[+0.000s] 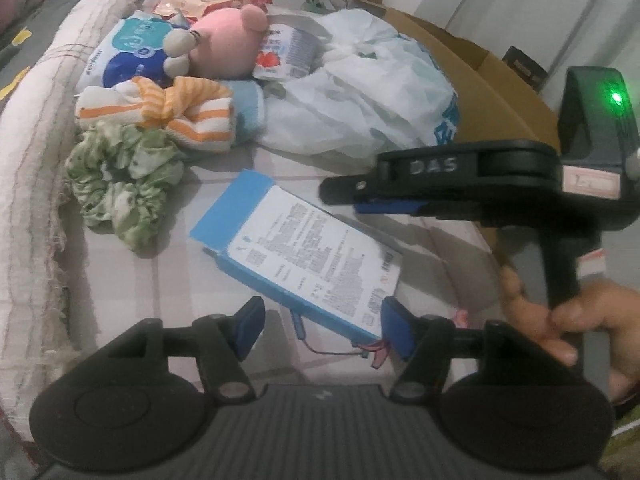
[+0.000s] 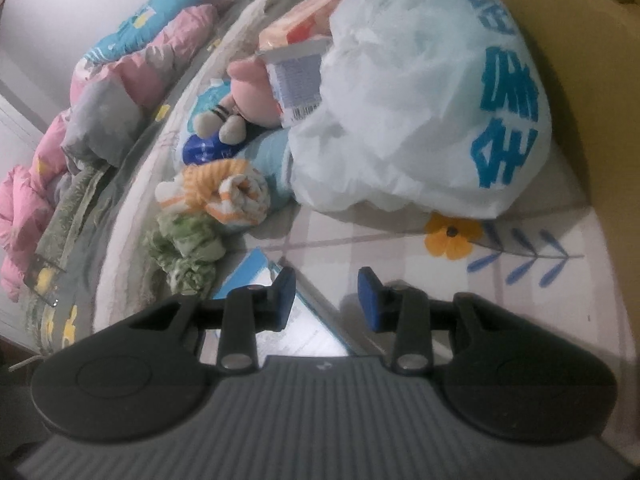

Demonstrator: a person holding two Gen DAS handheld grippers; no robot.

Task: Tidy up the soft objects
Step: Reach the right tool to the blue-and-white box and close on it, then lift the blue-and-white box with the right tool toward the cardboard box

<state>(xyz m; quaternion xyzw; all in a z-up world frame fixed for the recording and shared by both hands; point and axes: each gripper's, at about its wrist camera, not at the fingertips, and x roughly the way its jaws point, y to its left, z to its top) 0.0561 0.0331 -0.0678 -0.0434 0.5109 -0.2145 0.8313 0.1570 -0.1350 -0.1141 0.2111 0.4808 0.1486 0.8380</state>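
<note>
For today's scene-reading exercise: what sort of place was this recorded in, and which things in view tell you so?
Most likely a bedroom in a home, with the work done on a bed. A pink and grey quilt lies bunched alongside, a checked sheet covers the surface, and a pink plush toy sits among household clutter.

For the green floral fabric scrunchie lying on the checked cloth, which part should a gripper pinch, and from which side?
Probably the near, puffy fold of the green floral fabric scrunchie, approached from above on its box-facing side. It lies flat as a ruffled ring; that edge is free, while the far edge touches the orange-striped rolled towel. The left gripper, jaws open and empty over the flat blue and white box, is nearer.
</note>
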